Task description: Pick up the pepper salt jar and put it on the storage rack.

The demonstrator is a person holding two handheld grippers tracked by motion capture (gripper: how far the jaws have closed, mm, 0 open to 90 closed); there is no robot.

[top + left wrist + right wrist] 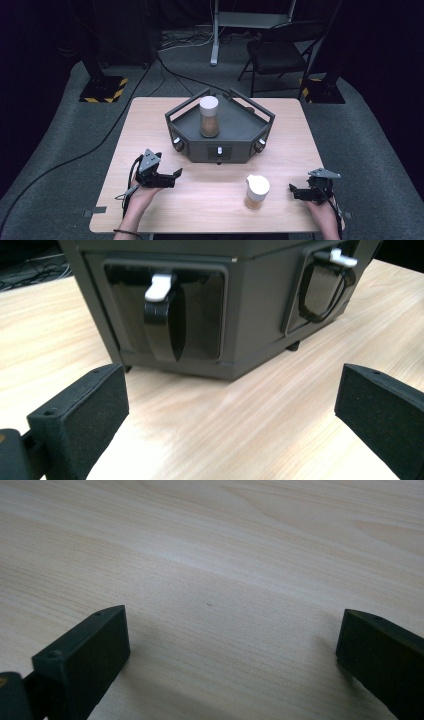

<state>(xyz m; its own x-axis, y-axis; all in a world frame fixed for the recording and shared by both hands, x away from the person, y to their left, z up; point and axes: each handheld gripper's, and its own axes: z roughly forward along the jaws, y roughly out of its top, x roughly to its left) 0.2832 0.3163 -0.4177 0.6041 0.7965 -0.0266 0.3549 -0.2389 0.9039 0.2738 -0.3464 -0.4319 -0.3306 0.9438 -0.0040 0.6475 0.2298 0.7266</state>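
Left tool (176, 173): held low over the near-left tabletop, jaws wide apart and empty; a dark tray's front panel with a white-tipped lever (160, 287) is faced in the left gripper view.
Right tool (292, 189): held near the right edge, jaws spread and empty, aimed left across bare wood.
Near jar (257, 191): stood upright, white-lidded with brown contents, on the near tabletop between the 2 tools, closer to the right one.
Second jar (209, 116): stood upright in the tray (235, 131) at the far centre.
Step judged: the near jar is to be approached by the right tool.
Advice: the jaws are best kept level, centred on the body below the lid, and closed gently so the jar is not tipped.
Tabletop (210, 200): pale wood grain, flat.
Room: dark, grey carpet, cables, a folding chair (280, 50) beyond.
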